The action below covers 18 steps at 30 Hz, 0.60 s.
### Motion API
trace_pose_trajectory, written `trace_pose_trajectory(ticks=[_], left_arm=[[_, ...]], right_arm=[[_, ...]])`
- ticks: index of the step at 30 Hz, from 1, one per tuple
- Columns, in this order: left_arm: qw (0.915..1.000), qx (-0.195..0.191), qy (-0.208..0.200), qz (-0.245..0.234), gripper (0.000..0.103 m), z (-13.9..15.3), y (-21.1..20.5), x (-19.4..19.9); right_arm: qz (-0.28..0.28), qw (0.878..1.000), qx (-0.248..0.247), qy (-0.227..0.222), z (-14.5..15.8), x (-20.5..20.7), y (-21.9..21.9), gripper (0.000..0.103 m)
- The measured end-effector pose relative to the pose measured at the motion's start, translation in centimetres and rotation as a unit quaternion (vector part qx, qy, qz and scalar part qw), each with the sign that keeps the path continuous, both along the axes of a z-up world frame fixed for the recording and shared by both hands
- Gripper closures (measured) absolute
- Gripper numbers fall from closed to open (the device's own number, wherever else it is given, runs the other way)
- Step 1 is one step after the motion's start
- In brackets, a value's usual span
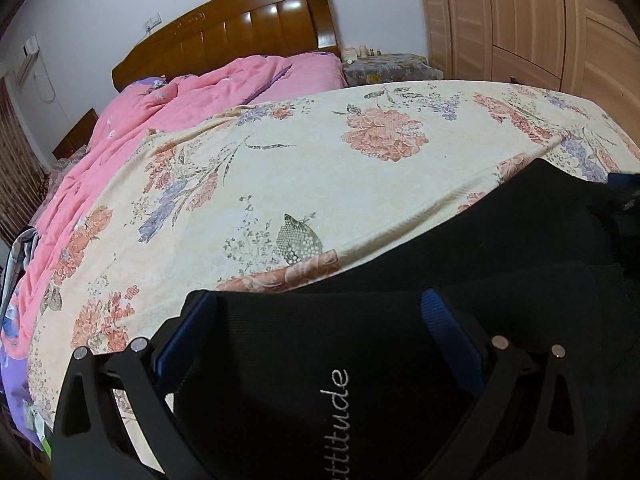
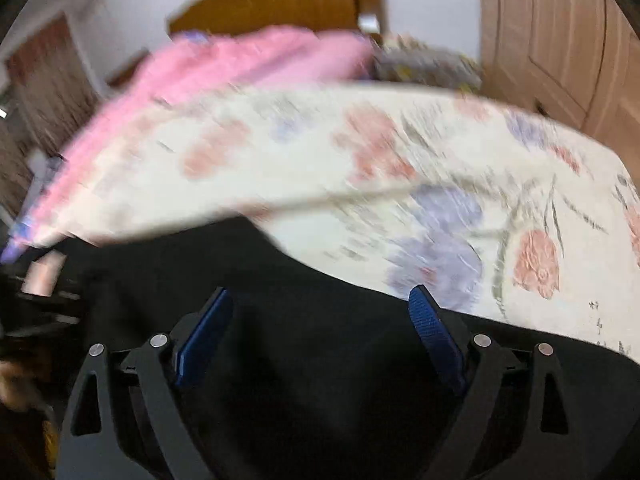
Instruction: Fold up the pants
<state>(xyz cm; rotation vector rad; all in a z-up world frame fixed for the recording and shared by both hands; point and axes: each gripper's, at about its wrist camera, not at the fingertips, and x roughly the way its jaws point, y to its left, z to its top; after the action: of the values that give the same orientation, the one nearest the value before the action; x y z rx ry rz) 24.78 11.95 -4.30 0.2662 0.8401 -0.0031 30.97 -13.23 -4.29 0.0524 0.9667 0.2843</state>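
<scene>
Black pants (image 1: 500,232) lie on the flowered bedspread (image 1: 320,152) at the near edge of the bed. White lettering shows on the cloth under my left gripper (image 1: 320,304). Its blue-padded fingers (image 1: 440,312) are spread wide over the pants, nothing between them. In the right wrist view, which is blurred, the pants (image 2: 320,360) fill the lower part. My right gripper (image 2: 320,300) is open above the black cloth near its far edge. The right gripper's blue part shows at the right edge of the left wrist view (image 1: 626,188).
A crumpled pink quilt (image 1: 168,120) lies on the bed's left and far side below the wooden headboard (image 1: 248,28). A covered nightstand (image 1: 384,68) and a wooden wardrobe (image 1: 520,20) stand at the far right. The bedspread (image 2: 360,152) stretches beyond the pants.
</scene>
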Motion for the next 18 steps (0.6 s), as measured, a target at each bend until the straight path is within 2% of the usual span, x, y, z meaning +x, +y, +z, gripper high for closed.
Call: trace_pose_trajectory(ticks=[2,4,6,8,10,12,14,16,18], left_arm=[[1.0000,0.000,0.000,0.000,0.001,0.0,0.0,0.0],[1.0000,-0.002,0.001,0.000,0.001,0.0,0.1,0.0],[1.0000,-0.003,0.001,0.000,0.001,0.0,0.0,0.0],[1.0000,-0.004,0.002,0.000,0.001,0.0,0.1,0.1],[1.0000,-0.007,0.004,0.000,0.001,0.0,0.1,0.2],[0.9999,-0.011,0.005,0.000,0.001,-0.1,0.1,0.2],[0.9999,-0.012,0.006,0.000,0.001,-0.1,0.2,0.3],[0.9999,-0.012,0.006,0.001,0.001,-0.1,0.2,0.3],[0.9999,-0.013,0.007,0.000,0.001,-0.1,0.2,0.3]], right_arm=[[-0.016,1.000,0.016,0.002,0.4,0.2,-0.7,0.016],[-0.057,0.997,0.040,-0.024,1.6,-0.7,-2.0,0.015],[-0.070,0.994,0.067,-0.050,3.4,-3.3,-3.3,0.015],[-0.059,0.995,0.044,-0.062,4.4,-6.0,-3.3,0.015],[-0.039,0.998,0.005,-0.057,4.3,-7.9,-3.1,0.014],[-0.029,0.998,-0.040,-0.032,3.0,-8.7,-3.0,0.014],[-0.028,0.996,-0.085,0.007,0.4,-8.4,-3.3,0.014],[-0.029,0.998,-0.050,0.009,0.1,-8.1,-4.2,0.009],[-0.042,0.998,-0.037,0.007,1.1,-7.9,-4.9,0.009]])
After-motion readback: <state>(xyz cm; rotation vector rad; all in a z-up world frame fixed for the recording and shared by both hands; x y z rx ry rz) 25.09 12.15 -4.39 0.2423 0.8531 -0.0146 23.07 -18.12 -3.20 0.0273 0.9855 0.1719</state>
